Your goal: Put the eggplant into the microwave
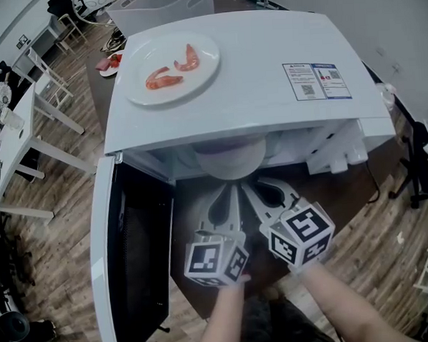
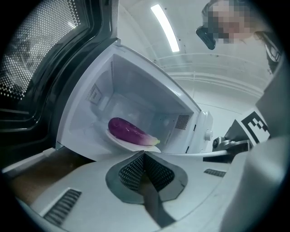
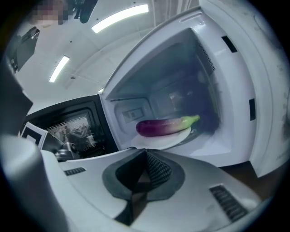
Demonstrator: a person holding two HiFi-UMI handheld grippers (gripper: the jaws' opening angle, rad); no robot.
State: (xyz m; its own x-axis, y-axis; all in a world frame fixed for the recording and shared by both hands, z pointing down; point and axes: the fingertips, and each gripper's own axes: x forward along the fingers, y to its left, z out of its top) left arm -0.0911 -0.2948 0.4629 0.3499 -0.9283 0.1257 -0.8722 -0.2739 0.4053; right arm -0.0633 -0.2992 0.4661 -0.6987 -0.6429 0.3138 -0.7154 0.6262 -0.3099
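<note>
The eggplant (image 2: 129, 130) is lying on its side on a white plate (image 2: 131, 144) inside the microwave (image 1: 252, 86), well within the cavity, its purple body running across the plate and its pale green stem end reaching towards the plate's rim. Judging from that, the placing itself is looking done, and the step in hand is the hands coming clear of the oven mouth. The door (image 1: 133, 257) is standing wide open at the left of the head view, so the next move is probably calling for one gripper to get behind the door's free edge and swing it shut, while the other is keeping out of its path. The left gripper (image 2: 144, 156) is hovering just outside the opening with its jaws pressed together, nothing between them, and is touching neither the plate nor the eggplant. The right gripper (image 3: 146, 154) is sitting close beside it, likewise pointing into the cavity, its jaws also closed on each other and pinching nothing. Both are standing apart from the eggplant, with the sill of the opening between them and the plate. Further out, a second plate (image 1: 195, 85) is resting on the microwave's top and carrying two shrimp (image 1: 164, 79); it is taking no part in this step and is sitting clear of the door's swing.
</note>
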